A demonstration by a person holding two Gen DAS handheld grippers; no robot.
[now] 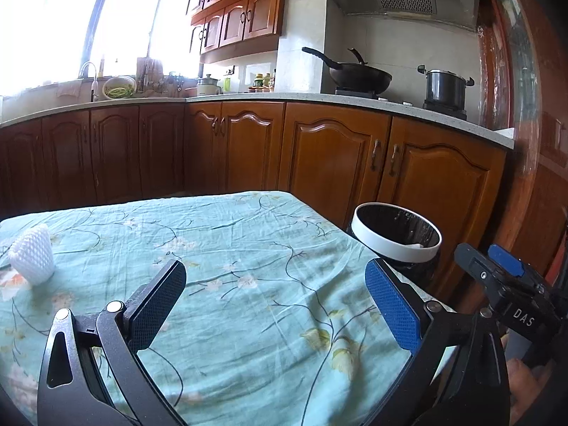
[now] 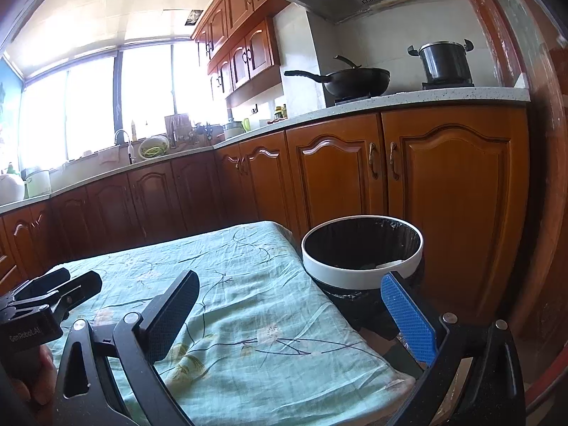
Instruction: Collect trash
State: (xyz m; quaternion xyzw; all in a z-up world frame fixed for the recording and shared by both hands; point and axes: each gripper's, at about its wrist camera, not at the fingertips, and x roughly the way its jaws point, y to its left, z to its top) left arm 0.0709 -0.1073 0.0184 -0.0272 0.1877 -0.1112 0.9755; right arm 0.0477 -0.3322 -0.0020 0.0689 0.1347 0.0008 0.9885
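Covering most of both views was the table [image 1: 248, 248], draped in a pale green flowered cloth and, as far as either camera showed, nearly bare. Behind it, from nine o'clock round to three, ran wooden cabinets [image 1: 319, 156] under a light counter, with a wok [image 1: 358, 76] and a pot [image 1: 445, 88] on the stove toward one and two o'clock.

Next in size was the bin [image 2: 362, 266], white-rimmed with a black liner, which stood just off the table's edge at about two o'clock in the left view and one o'clock in the right. Something pale showed inside near its rim, too small to identify, so I judged that some trash might already have gone in.

The left gripper [image 1: 275, 305] hovered over the cloth with its jaws spread wide and nothing between them. The right gripper [image 2: 291, 323] was likewise wide open and empty, its blue finger reaching past the table edge toward the bin.

Smallest was the one loose piece of trash in sight: a white foam net sleeve [image 1: 32, 254], resting on the cloth at nine o'clock in the left view, well apart from both grippers and on the far side of the table from the bin. It did not appear in the right view.

By my reading, the task was close to done, or between pickups: the sleeve had not yet been collected. Fetching it looked like work for the left gripper, followed by a carry across the table to the bin.
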